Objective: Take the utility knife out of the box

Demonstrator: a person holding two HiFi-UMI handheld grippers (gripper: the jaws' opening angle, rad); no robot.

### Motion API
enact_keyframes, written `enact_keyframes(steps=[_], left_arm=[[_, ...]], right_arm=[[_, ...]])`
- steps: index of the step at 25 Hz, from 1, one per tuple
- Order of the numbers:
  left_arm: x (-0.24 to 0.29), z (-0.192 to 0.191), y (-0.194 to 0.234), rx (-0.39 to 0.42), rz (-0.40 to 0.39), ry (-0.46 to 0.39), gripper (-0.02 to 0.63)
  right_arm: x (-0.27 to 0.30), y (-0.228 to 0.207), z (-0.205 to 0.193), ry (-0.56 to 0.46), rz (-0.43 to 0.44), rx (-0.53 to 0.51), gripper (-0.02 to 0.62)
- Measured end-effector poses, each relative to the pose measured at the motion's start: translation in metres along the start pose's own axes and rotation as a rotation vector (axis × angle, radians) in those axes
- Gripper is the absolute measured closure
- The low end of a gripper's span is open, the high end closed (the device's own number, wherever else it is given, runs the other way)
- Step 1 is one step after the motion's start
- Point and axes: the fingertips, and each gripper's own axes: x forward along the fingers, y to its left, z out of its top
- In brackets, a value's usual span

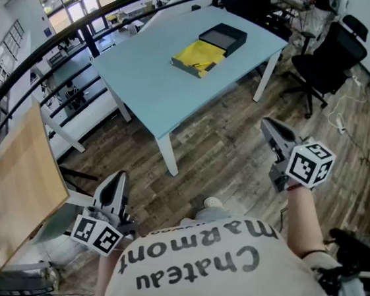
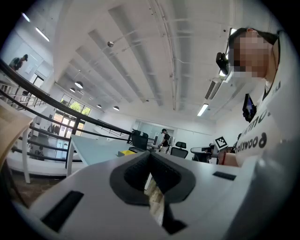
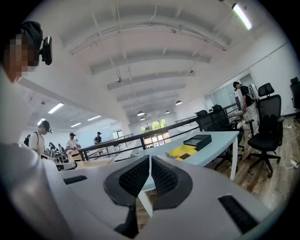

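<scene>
Two hand-held grippers, left gripper [image 1: 120, 176] with jaws pressed together on nothing, right gripper [image 1: 268, 124] likewise closed and empty, yellow box [image 1: 198, 58] just beside black box [image 1: 223, 37] on pale blue table [image 1: 146, 80], well apart from both, utility knife too small to make out

Left tongs [image 2: 150, 154], right tongs [image 3: 150, 157] — closed, seemingly empty.

Head view steeply down, both gripper views level (same far table [image 1: 153, 74])
</scene>
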Motion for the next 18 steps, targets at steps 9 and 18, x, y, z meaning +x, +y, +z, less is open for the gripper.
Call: enact_keyframes(steps=[9, 18], left_arm=[[0.013, -0.009, -0.009, -0.025, 0.000, 0.009, 0.604], [0.048, -0.012, 0.001, -0.044, 0.093, 0.015, 0.603]], right_arm=[[-0.006, -0.020, -0.004, 0.008, -0.002, 0.039, 0.552], [0.052, -0.061, -0.005, 0.054, 0.060, 0.096, 0.551]])
